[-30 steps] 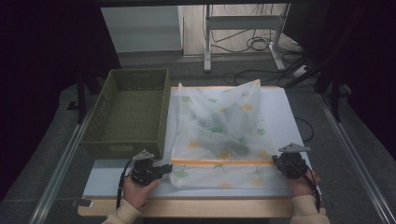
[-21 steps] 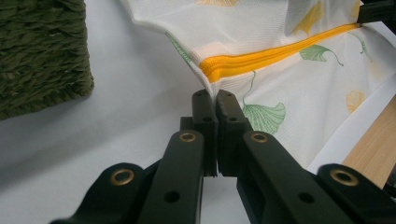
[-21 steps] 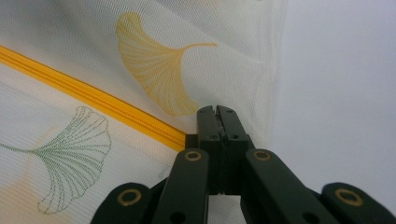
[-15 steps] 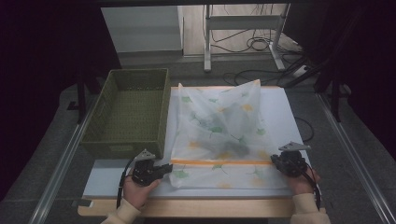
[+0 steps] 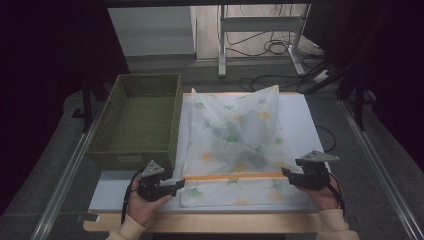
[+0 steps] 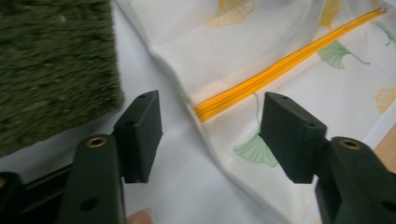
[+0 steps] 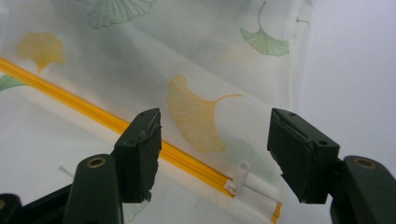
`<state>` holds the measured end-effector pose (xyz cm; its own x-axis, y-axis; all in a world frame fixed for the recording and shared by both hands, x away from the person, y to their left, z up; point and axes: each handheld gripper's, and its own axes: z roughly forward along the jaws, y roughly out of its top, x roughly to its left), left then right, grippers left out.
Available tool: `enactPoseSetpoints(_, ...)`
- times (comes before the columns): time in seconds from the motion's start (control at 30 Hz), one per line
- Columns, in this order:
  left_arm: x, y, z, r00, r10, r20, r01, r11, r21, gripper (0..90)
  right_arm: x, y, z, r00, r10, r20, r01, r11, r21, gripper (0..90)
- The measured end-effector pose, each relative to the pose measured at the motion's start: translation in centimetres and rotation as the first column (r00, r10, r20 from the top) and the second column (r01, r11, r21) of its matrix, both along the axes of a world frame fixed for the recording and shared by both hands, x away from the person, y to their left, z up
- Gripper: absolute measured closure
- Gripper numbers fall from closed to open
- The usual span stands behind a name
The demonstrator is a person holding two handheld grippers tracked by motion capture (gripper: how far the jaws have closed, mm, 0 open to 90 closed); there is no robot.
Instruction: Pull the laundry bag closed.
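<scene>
High view: white mesh bag with ginkgo-leaf print lying mid-frame on the white tabletop, green basket just beside it at left, left hand-held gripper at the orange zipper's left end, right hand-held gripper at its right end. Left gripper view: jaws spread, zipper end between them mid-frame, basket at upper left. Right gripper view: jaws spread, white zipper pull between them at lower centre.

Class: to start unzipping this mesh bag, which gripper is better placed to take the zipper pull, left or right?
Probably the right gripper: the white zipper pull lies between its open jaws. The left gripper faces the zipper's opposite end.
</scene>
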<state>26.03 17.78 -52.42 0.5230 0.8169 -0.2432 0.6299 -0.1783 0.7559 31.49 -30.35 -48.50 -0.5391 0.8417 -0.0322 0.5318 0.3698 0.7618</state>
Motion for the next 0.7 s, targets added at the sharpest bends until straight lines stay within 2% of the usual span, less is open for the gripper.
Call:
enactPoseSetpoints(0.4, -0.2, 2.8, -0.4, 0.9992, 0.037, -0.014, -0.036, 0.9985, 0.041, 32.4, -1.3, -3.4, -0.5, 0.9998, -0.009, -0.016, 0.009, 1.000, 0.026, 32.5)
enactPoseSetpoints(0.57, -0.4, 3.7, -0.6, 0.9981, 0.058, -0.022, -0.057, 0.9972, 0.048, 32.4, -1.5, -4.2, -1.1, 0.9984, -0.026, -0.050, 0.028, 0.999, 0.024, 31.9)
enactPoseSetpoints(0.7, -0.3, 4.0, -0.6, 0.9972, 0.070, -0.026, -0.069, 0.9964, 0.049, 32.5, -1.6, -4.4, -1.1, 0.9981, -0.031, -0.054, 0.032, 0.999, 0.024, 31.8)
